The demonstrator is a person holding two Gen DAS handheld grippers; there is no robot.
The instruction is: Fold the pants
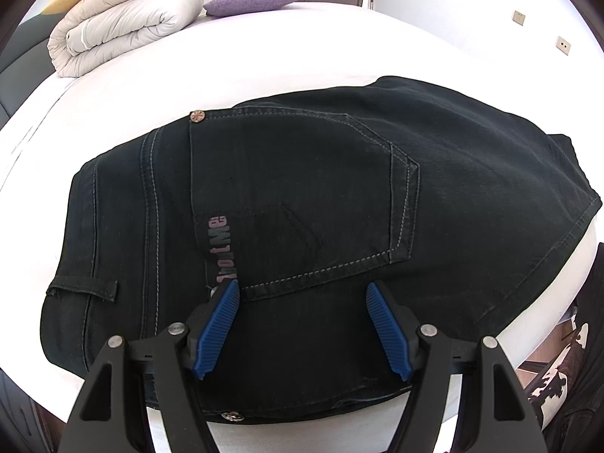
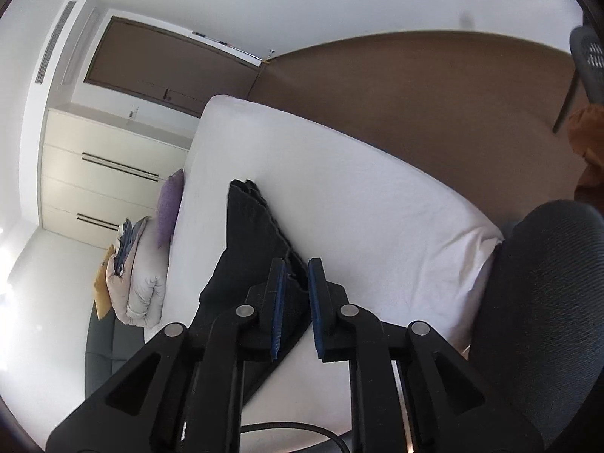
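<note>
Black jeans (image 1: 302,196) lie folded on a white bed (image 1: 339,49), back pocket up, waistband at the left. My left gripper (image 1: 302,294) is open just above the jeans' near edge, its blue pads (image 1: 222,324) holding nothing. In the right wrist view the jeans (image 2: 249,241) show as a dark folded stack on the bed (image 2: 358,207). My right gripper (image 2: 296,271) hovers over their near edge with the jaws a narrow gap apart and nothing between them.
A rolled beige duvet (image 1: 124,26) and a purple pillow (image 1: 256,0) lie at the far end of the bed. A dark office chair (image 2: 540,302) stands beside the bed's corner. A white wardrobe (image 2: 98,173) and brown floor (image 2: 415,87) lie beyond.
</note>
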